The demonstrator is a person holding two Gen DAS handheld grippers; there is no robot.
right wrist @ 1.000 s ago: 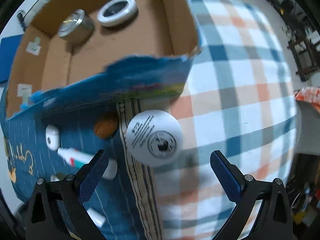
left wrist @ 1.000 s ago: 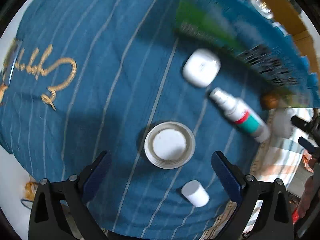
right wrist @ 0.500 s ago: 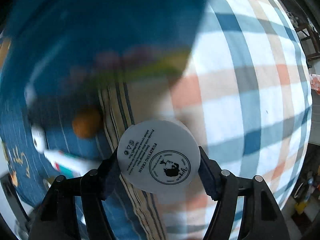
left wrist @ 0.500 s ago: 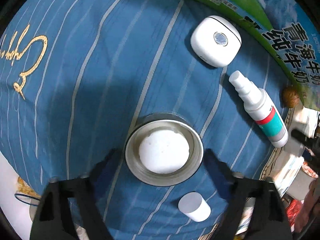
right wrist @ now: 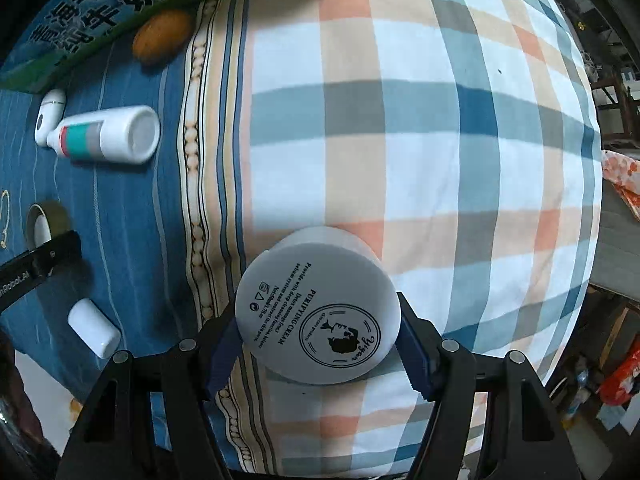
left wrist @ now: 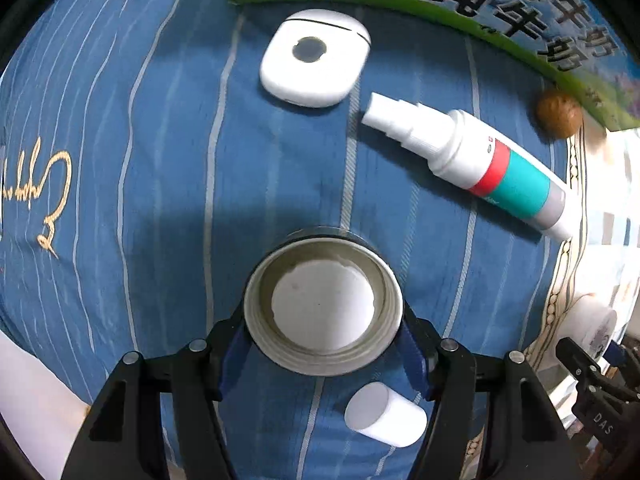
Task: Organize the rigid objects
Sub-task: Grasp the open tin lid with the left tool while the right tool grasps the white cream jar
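Observation:
My left gripper is shut on a round open-topped jar lid, grey-rimmed with a white inside, on the blue striped cloth. My right gripper is shut on a white cream jar with black print, on the plaid cloth. Beyond the lid lie a white rounded case, a white spray bottle with red and teal bands, and a brown nut. A small white cylinder lies under the left gripper.
The printed side of a cardboard box stands at the far edge; it also shows in the right wrist view. The bottle, nut and white cylinder lie left of the right gripper.
Both grippers came down and closed: the left on the jar lid, the right on the cream jar. The box has slid toward the upper edge of both views.

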